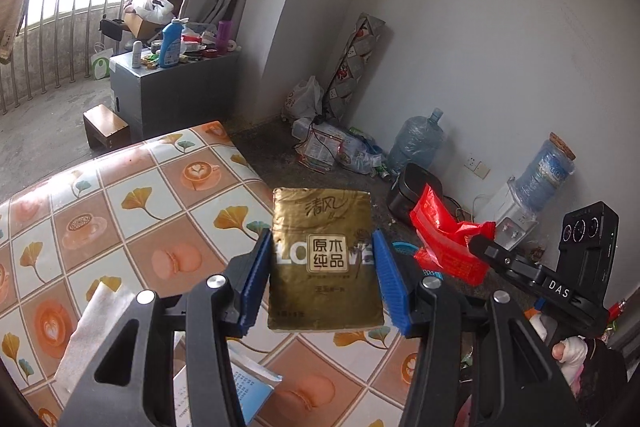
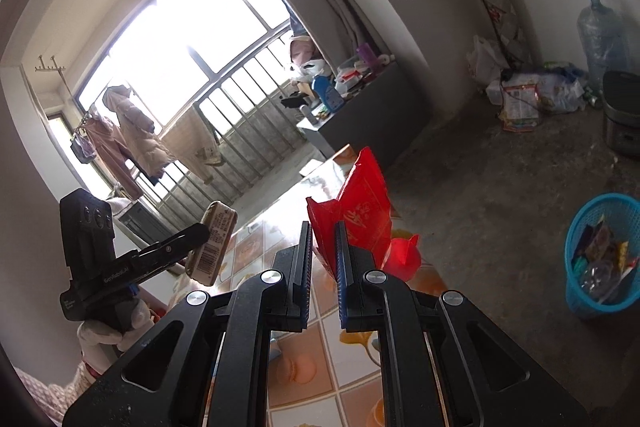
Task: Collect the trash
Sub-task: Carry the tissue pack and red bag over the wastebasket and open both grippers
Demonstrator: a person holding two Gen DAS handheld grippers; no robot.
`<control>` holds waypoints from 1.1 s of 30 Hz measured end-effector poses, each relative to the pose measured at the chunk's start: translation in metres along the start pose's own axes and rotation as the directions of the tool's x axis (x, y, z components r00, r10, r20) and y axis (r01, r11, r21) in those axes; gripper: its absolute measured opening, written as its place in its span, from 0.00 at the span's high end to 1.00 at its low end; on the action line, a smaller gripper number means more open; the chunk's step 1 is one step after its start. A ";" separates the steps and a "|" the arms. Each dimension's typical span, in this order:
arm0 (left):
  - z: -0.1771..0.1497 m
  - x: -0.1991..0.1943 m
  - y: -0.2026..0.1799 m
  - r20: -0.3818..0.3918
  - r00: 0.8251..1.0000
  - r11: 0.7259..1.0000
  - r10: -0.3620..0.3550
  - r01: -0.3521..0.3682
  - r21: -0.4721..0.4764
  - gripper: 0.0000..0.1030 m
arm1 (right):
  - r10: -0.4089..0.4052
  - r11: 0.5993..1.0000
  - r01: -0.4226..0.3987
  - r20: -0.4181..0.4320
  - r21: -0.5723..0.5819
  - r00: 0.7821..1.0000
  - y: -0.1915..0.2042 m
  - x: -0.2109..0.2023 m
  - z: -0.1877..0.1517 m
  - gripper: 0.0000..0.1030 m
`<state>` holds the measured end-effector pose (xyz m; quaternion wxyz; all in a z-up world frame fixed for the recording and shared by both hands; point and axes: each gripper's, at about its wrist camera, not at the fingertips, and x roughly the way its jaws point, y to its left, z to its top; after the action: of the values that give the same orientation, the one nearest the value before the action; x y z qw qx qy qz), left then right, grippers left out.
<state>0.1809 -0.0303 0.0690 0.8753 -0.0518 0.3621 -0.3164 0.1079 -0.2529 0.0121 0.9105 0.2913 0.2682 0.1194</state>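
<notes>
The left gripper (image 1: pixel 322 267), half open, squeezes a gold tissue pack (image 1: pixel 324 259) standing tall mid-frame. The right gripper (image 2: pixel 324 259), nearly closed, pinches a red wrapper (image 2: pixel 360 211) pointing up. At lower right, the blue basket (image 2: pixel 576 259) holds wrappers.

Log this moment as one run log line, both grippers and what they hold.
left gripper: shut on gold tissue pack | right gripper: shut on red wrapper | blue basket: on floor, holds trash

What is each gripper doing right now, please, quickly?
Left gripper: closed on the gold tissue pack.
Right gripper: closed on the red wrapper.
</notes>
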 end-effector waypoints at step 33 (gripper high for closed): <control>-0.004 0.353 -0.255 -0.388 0.899 0.941 -0.201 0.288 0.180 0.29 | -0.514 0.686 0.489 -0.118 0.538 0.850 -0.321 -0.043 -0.012 0.56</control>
<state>0.2366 -0.4408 -0.0647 0.7457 0.0653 0.4690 -0.4687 0.0852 -0.5201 -0.1691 0.7906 0.4578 0.3407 -0.2222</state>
